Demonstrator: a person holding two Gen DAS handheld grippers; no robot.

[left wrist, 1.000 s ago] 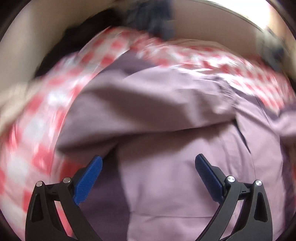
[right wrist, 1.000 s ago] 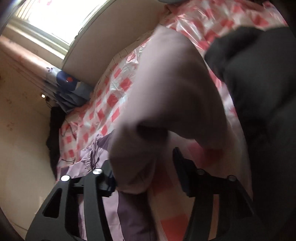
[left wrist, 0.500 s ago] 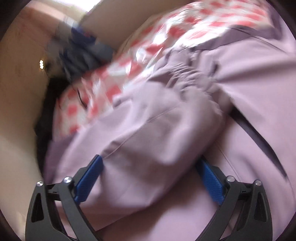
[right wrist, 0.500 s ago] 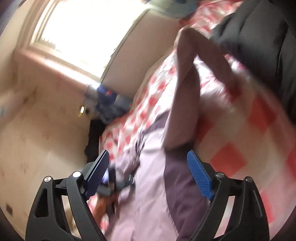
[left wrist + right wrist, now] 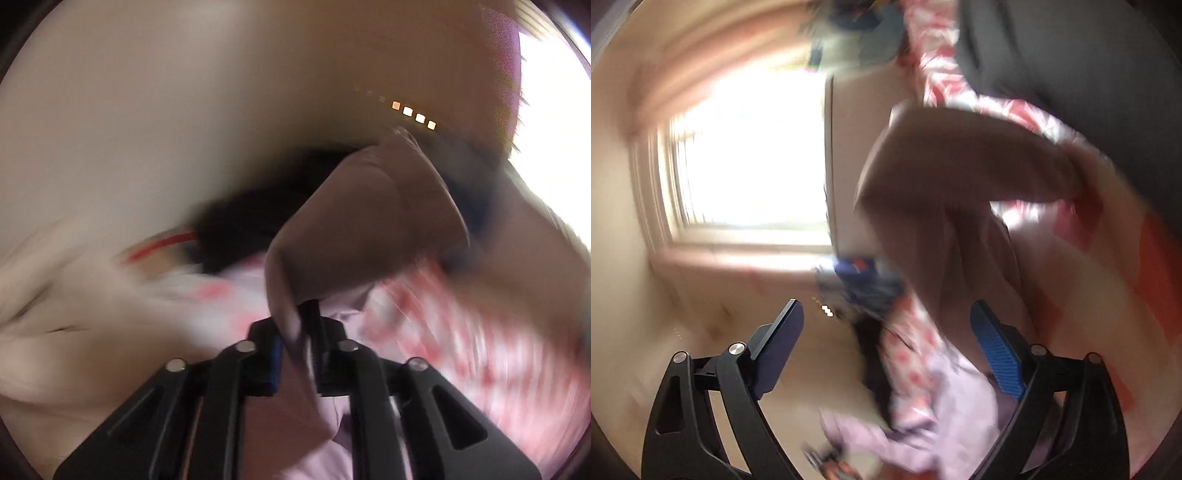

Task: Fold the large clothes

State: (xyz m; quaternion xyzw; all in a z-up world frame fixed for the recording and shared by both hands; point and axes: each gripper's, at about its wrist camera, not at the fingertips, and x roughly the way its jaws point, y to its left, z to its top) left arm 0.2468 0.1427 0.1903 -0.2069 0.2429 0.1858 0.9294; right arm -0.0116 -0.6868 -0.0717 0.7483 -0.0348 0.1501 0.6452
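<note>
A large pale lilac garment (image 5: 369,221) lies on a red and white checked cover (image 5: 461,332). My left gripper (image 5: 299,332) is shut on a fold of the lilac garment and lifts it, so the cloth stands up in front of the camera. In the right wrist view my right gripper (image 5: 886,347) is open and empty, with a raised part of the same garment (image 5: 960,192) ahead of it and more of it (image 5: 960,406) lying low between the fingers. Both views are blurred.
A bright window (image 5: 750,155) is at the left of the right wrist view. Dark clothing (image 5: 1071,55) lies at the upper right on the checked cover (image 5: 942,74). A black item (image 5: 243,229) lies by the wall, behind the lifted cloth.
My left gripper has shut on a fold of the lilac garment and swung upward with it. My right gripper stays open and has turned toward the window.
</note>
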